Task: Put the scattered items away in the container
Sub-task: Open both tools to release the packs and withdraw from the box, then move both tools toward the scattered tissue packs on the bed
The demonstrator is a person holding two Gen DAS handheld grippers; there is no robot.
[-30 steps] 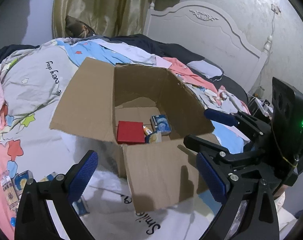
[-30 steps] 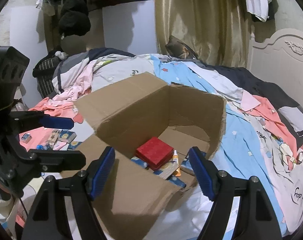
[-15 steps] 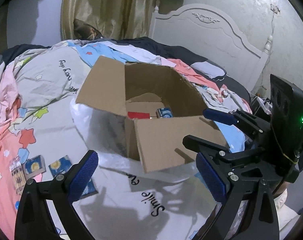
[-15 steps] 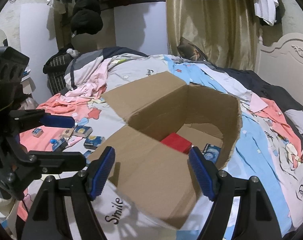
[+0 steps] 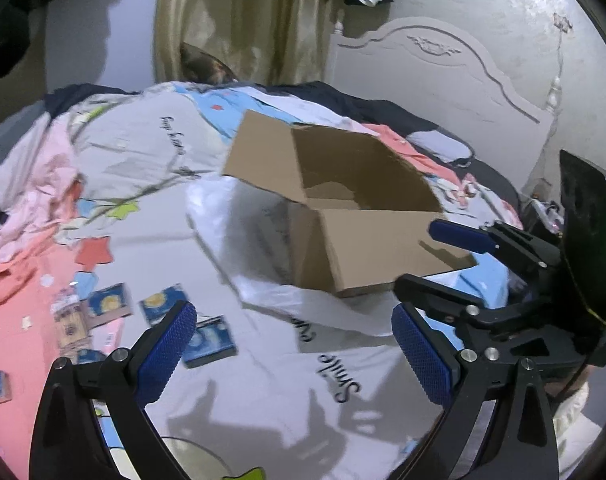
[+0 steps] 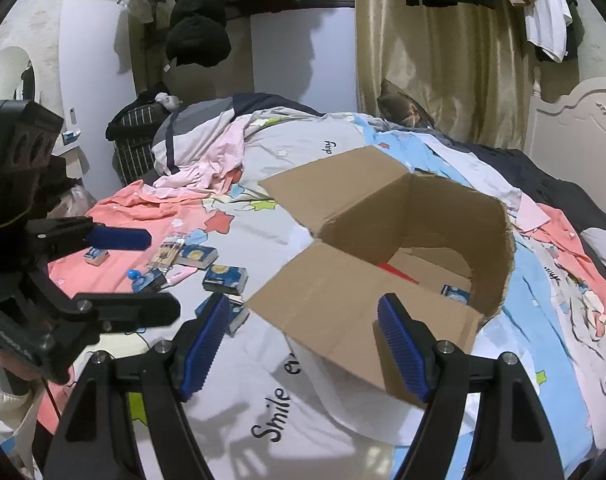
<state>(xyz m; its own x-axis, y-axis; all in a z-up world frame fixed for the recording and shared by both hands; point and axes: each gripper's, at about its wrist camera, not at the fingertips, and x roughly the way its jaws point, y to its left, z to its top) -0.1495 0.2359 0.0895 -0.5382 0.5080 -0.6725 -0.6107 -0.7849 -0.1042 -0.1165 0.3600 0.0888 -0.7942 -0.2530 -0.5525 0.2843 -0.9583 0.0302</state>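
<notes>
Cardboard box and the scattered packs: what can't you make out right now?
- Cardboard box contents: left wrist view, near wall hides the floor entirely.
- Right wrist view: near flap hides all but a red edge and one blue pack.
- Pack labels: blurred, left wrist view.

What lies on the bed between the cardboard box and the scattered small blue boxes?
In the left wrist view, only crumpled white plastic and bare printed bedsheet separate the cardboard box from the small blue boxes.
</notes>
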